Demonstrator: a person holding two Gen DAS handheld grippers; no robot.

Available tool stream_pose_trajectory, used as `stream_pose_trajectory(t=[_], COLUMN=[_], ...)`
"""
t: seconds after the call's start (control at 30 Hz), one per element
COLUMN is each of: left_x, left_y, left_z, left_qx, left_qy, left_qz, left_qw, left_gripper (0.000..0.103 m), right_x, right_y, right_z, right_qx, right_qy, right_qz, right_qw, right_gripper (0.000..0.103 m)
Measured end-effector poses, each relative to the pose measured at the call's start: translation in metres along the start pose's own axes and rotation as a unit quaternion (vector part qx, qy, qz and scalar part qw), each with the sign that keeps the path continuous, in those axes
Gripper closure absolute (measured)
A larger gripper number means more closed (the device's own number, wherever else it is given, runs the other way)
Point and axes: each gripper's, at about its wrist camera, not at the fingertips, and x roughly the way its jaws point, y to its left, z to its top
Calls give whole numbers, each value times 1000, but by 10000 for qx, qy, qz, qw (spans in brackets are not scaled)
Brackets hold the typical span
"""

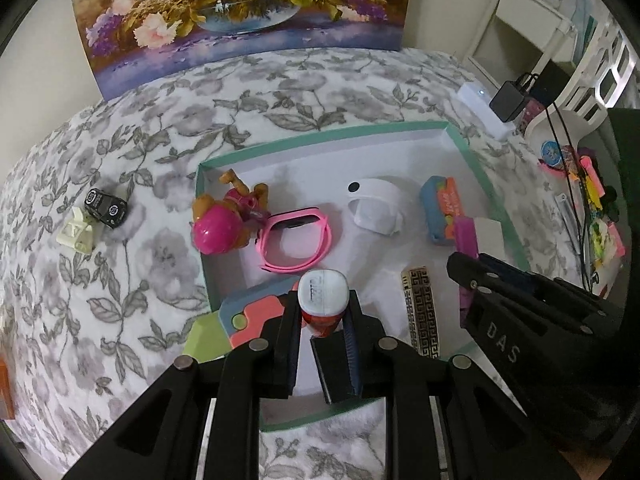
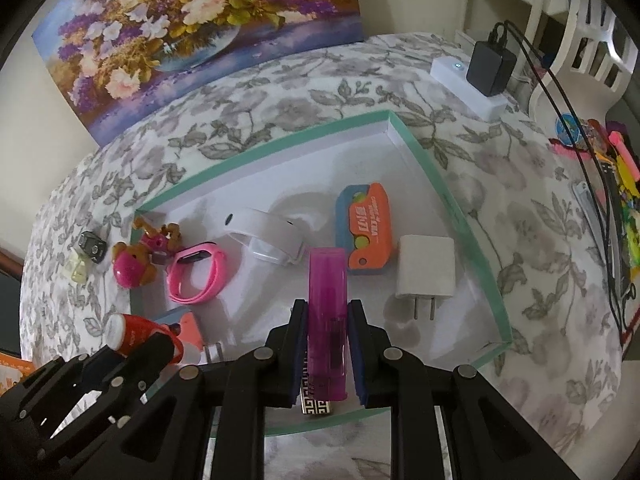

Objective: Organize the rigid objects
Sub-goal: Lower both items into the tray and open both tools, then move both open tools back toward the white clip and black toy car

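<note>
My left gripper point(image 1: 325, 312) is shut on a small red bottle with a white cap point(image 1: 322, 292), held over the near left part of the teal-rimmed white tray point(image 1: 320, 136). It also shows in the right wrist view point(image 2: 136, 332). My right gripper point(image 2: 327, 312) is shut on a purple translucent stick point(image 2: 326, 312), held over the tray's near edge point(image 2: 460, 216). In the tray lie a pink toy dog point(image 1: 224, 224), a pink wristband point(image 1: 296, 242), a white wristband point(image 1: 374, 210), an orange-blue box point(image 1: 442, 210), a white charger point(image 2: 426, 268) and a patterned bar point(image 1: 420, 312).
A black toy car point(image 1: 105, 208) and a cream toy point(image 1: 76, 232) lie on the floral cloth left of the tray. A flower painting point(image 1: 240, 12) leans at the back. A white power strip with a black adapter point(image 2: 486, 66) and cables sits back right, beside colourful clutter point(image 2: 620, 184).
</note>
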Motion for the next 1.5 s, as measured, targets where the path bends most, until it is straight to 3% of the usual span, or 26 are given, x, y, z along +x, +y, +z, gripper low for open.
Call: stream_pose_trajectory(t=[0.23, 0.3, 0.37, 0.57, 0.73, 0.83, 1.03, 1.23, 1.5], left_x=[9, 9, 8, 5, 0, -3, -6, -3, 3], left_y=[-1, -1, 0, 12, 25, 36, 58, 73, 86], left_z=[1, 2, 2, 4, 5, 5, 4, 0, -4], left_qx=[-17, -13, -58, -268, -521, -704, -1076, -1318, -1516], left_qy=[-5, -27, -31, -74, -171, -220, -273, -212, -60], left_qz=[58, 113, 124, 219, 352, 491, 756, 980, 1173], left_qw=[10000, 9999, 9999, 9994, 9979, 9961, 9909, 9862, 9814], left_gripper=[81, 74, 47, 41, 40, 24, 23, 15, 11], right_x=[4, 3, 2, -2, -7, -9, -10, -9, -7], right_y=[-2, -4, -5, -5, 0, 2, 7, 11, 18], right_z=[1, 1, 2, 4, 5, 5, 6, 5, 4], right_qx=[30, 53, 82, 108, 48, 19, -58, -119, -247], right_qy=[76, 66, 46, -38, -153, -205, -249, -242, -247], right_qz=[-20, -47, -43, -47, -55, -89, -105, -139, -169], right_qw=[10000, 10000, 9999, 9999, 9999, 9997, 9996, 9995, 9992], right_gripper=[81, 81, 81, 78, 68, 52, 49, 42, 20])
